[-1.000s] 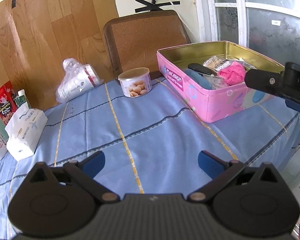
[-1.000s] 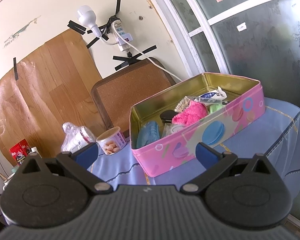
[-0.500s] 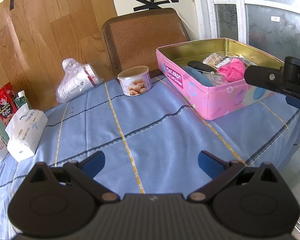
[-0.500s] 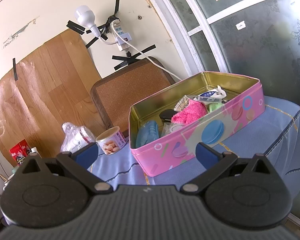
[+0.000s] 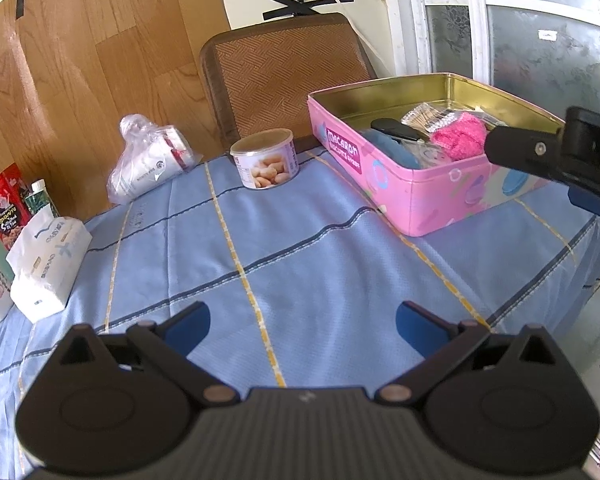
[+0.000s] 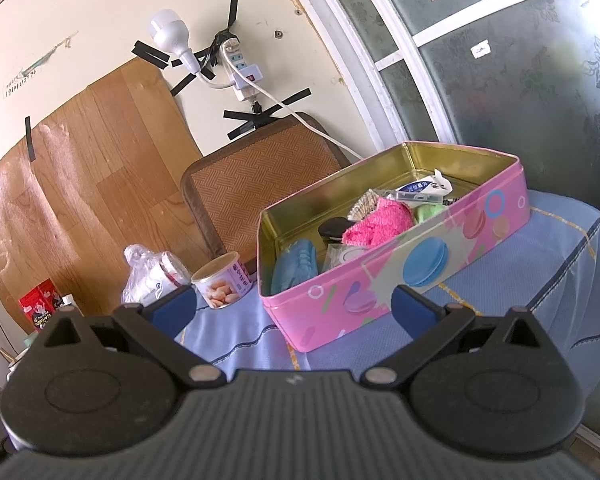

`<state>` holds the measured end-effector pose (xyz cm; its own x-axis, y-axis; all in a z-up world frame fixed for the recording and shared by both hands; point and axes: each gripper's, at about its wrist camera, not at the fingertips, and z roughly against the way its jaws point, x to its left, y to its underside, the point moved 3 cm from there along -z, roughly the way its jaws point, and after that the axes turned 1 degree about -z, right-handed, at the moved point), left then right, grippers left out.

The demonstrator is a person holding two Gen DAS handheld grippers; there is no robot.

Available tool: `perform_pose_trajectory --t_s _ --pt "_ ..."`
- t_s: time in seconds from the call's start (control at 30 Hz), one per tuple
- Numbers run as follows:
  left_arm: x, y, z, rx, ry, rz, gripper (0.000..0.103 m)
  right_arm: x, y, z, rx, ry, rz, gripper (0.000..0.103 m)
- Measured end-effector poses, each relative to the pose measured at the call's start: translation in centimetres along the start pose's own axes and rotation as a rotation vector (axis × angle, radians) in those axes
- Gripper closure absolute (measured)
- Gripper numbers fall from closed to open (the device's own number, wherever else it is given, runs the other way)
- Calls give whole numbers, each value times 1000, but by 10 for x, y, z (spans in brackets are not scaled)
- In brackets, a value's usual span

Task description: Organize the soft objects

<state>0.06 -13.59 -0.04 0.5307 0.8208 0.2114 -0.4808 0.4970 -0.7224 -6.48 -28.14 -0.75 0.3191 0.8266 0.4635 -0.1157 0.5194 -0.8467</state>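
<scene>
Little changes over the last second: the left gripper [image 5: 302,322] stays above the bare worktop [image 5: 300,240], jaws apart and empty. The right gripper [image 6: 294,306] drifts slightly, jaws apart, facing the pink tin [image 6: 440,256], where the pink cloth [image 6: 380,222] lies inside.

Pink tin [image 6: 412,272], blue checked tablecloth [image 5: 300,248]

A home dining corner: clothed table [image 5: 300,248], woven chair [image 5: 284,76], snack can [image 5: 265,158].

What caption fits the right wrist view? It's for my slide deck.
Open right tongs face a pink tin holding a pink fluffy cloth on a blue tablecloth.
</scene>
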Motion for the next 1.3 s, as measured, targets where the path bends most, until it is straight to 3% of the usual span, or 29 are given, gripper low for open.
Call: perform_pose_trajectory --t_s 1.3 --pt "-2 -1 -1 37 14 -10 0 0 2 -1 2 2 -5 0"
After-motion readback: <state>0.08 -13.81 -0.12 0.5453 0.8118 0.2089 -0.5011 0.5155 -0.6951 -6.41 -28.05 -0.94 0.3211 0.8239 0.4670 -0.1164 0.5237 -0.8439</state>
